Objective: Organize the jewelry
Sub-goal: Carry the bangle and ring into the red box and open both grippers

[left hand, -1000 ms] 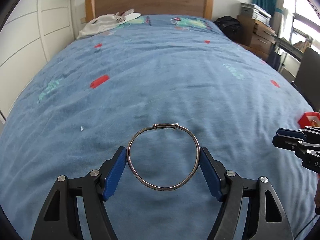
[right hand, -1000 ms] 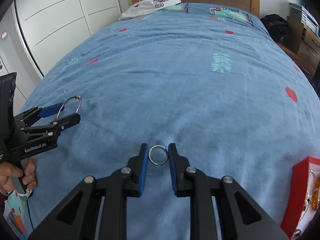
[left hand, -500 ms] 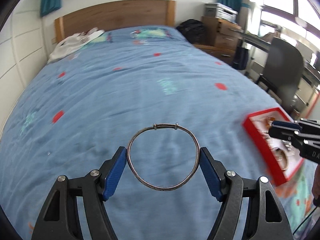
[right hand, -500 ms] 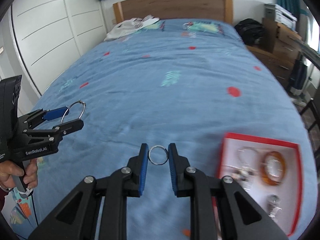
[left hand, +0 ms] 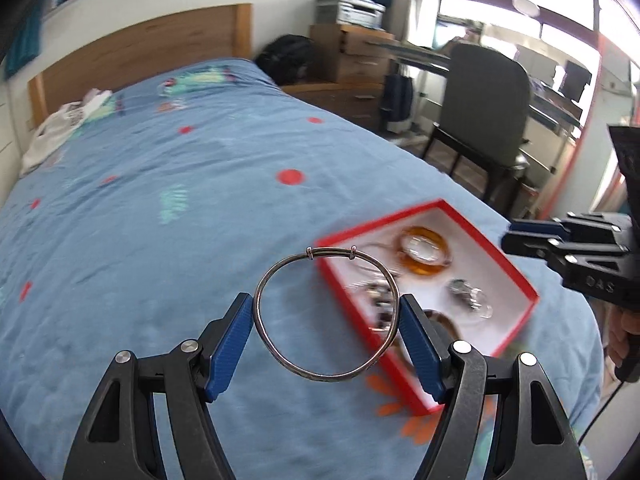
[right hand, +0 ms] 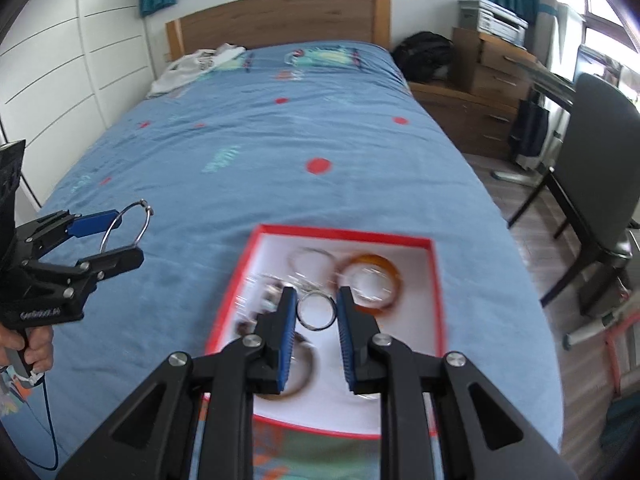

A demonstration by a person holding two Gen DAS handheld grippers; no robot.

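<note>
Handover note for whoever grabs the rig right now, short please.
Left gripper: shut on the large silver bangle, held in the air beside the box.
Right gripper: shut on the small silver ring, held above the red jewelry box.
The box sits on the blue bedspread and already holds an amber bangle plus several blurred pieces.
Done: both pieces picked up and brought to the box.
Left: set the ring into the box, then the bangle.
</note>
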